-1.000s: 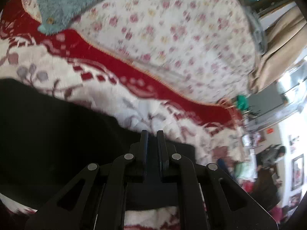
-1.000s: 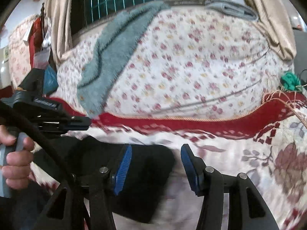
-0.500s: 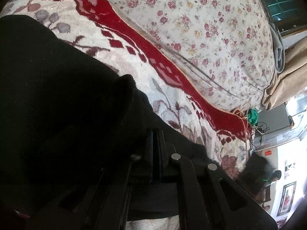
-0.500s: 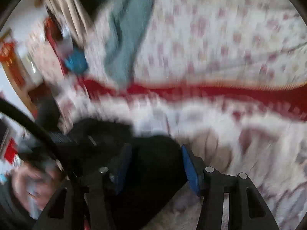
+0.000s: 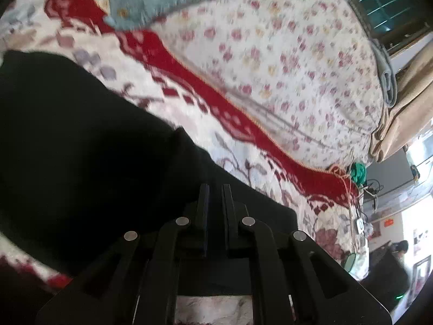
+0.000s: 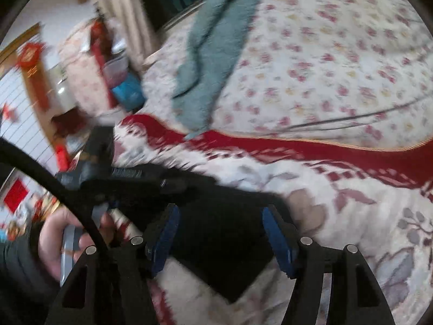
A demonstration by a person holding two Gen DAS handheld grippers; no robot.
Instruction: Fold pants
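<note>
Black pants lie spread on a cream and red blanket. My left gripper is shut, its fingertips sunk in the black cloth near a raised fold; it appears to pinch the pants. In the right wrist view the left gripper reaches in from the left over the pants, with a person's hand on its handle. My right gripper hovers over a corner of the pants; its jaws are opening, the blue pads stand wide apart and do not press on the cloth.
A teal fluffy garment lies on a floral quilt behind the blanket. Beige curtains hang at the right. A black cable crosses the left of the right wrist view. Room clutter shows beyond the bed's left end.
The right gripper's jaws have spread wider and its view has swung towards the left gripper. The left gripper stayed shut and shifted along the bed, with the pants keeping their place before it.
</note>
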